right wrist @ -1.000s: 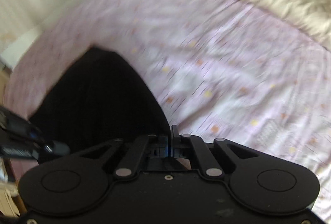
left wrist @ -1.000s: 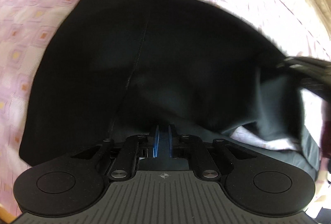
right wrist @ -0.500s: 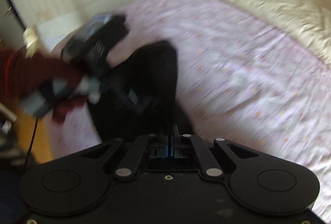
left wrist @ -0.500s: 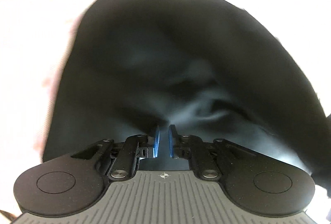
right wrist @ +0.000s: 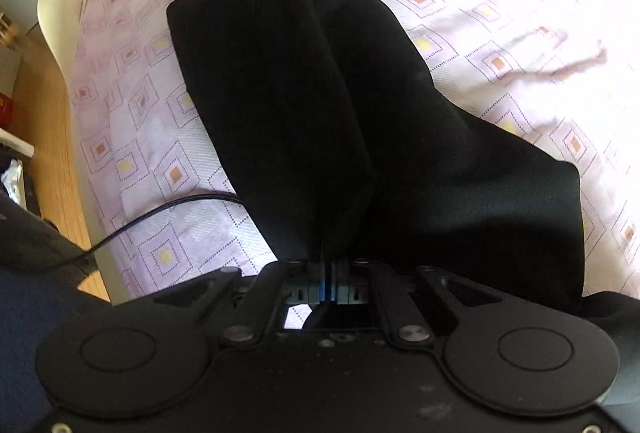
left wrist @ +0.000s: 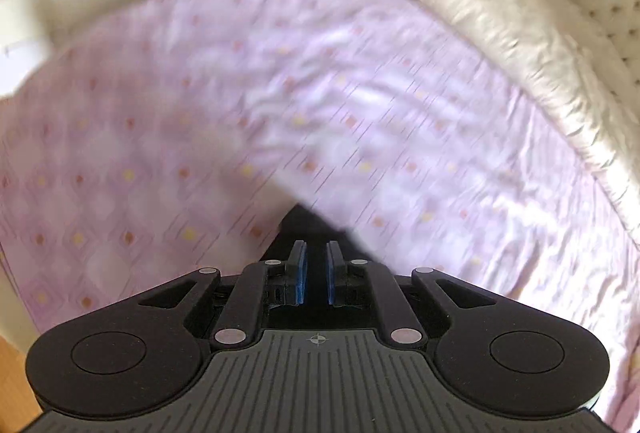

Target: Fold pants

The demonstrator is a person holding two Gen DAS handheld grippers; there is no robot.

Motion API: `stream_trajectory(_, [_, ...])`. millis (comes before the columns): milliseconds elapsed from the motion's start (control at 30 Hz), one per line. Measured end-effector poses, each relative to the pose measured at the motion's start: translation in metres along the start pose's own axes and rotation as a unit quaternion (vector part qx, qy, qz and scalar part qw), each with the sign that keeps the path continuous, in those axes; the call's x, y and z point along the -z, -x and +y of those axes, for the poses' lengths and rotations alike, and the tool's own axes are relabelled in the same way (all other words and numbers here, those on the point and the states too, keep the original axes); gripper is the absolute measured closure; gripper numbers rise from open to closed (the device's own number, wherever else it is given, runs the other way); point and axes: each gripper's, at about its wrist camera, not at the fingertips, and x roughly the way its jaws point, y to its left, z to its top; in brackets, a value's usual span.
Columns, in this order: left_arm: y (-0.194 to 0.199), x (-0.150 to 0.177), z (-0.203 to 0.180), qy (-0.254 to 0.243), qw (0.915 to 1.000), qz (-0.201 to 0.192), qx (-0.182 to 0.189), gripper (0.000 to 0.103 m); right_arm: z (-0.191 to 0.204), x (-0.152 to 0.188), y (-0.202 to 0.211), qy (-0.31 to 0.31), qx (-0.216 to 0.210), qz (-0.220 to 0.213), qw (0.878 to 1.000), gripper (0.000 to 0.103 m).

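Black pants: plain dark fabric, draped in soft lengthwise folds, rising to a peak at 12 o'clock in the right wrist view. One flap spreads flat toward 4 o'clock. Left wrist view: only a small black corner shows at 6 o'clock.

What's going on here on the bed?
A person is folding black pants on a pink patterned sheet, with a gripper in each hand. The right gripper is shut on a bunch of the fabric, which rises in a ridge above the flat part. The left gripper pinches a dark bit of the pants too.
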Motion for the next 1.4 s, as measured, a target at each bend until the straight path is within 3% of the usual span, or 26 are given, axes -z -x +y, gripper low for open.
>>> stream_trajectory(200, [0.02,-0.009,-0.042,-0.067,0.9937,-0.088,0.015,0.093,0.009,0.002,0.0,0.008,0.02,0.0,1.0,0.099])
stream_trajectory(300, [-0.011,0.0,-0.057,-0.111,0.9929,-0.016,0.039,0.093,0.011,0.001,-0.003,-0.001,0.024,0.0,1.0,0.098])
stream_trajectory(400, [-0.043,0.034,-0.051,-0.131,0.9867,0.081,0.052,0.093,0.013,0.0,-0.007,-0.021,0.027,-0.004,0.999,0.098])
stream_trajectory(500, [-0.062,0.067,-0.05,-0.171,0.9738,0.141,0.051,0.093,0.009,0.002,0.0,-0.062,0.03,-0.015,0.998,0.096])
stream_trajectory(600, [-0.09,0.1,-0.046,-0.213,0.9493,0.229,0.026,0.093,-0.001,0.008,0.013,-0.128,0.033,-0.034,0.991,0.089])
stream_trajectory(667, [-0.086,0.103,-0.046,-0.22,0.9516,0.212,0.031,0.093,-0.009,0.017,0.031,-0.182,0.034,-0.058,0.981,0.084])
stream_trajectory(733, [-0.083,0.102,-0.049,-0.224,0.9497,0.218,0.023,0.093,-0.017,0.03,0.048,-0.229,0.041,-0.083,0.969,0.072])
stream_trajectory(833, [-0.072,0.099,-0.054,-0.208,0.9552,0.209,0.026,0.093,-0.029,0.056,0.074,-0.299,0.066,-0.116,0.945,0.07])
stream_trajectory(967, [-0.055,0.111,-0.078,-0.224,0.9533,0.198,0.045,0.093,-0.054,0.101,0.101,-0.384,0.137,-0.136,0.903,0.065])
stream_trajectory(1167, [-0.045,0.155,-0.116,-0.245,0.9441,0.211,0.064,0.092,-0.117,0.191,0.13,-0.516,0.229,-0.124,0.816,0.06])
stream_trajectory(1300, [-0.052,0.179,-0.129,-0.241,0.9442,0.221,0.044,0.092,-0.165,0.257,0.147,-0.589,0.255,-0.127,0.756,0.054])
stream_trajectory(1400, [-0.052,0.185,-0.132,-0.236,0.9477,0.213,0.027,0.093,-0.197,0.301,0.155,-0.629,0.26,-0.13,0.721,0.05])
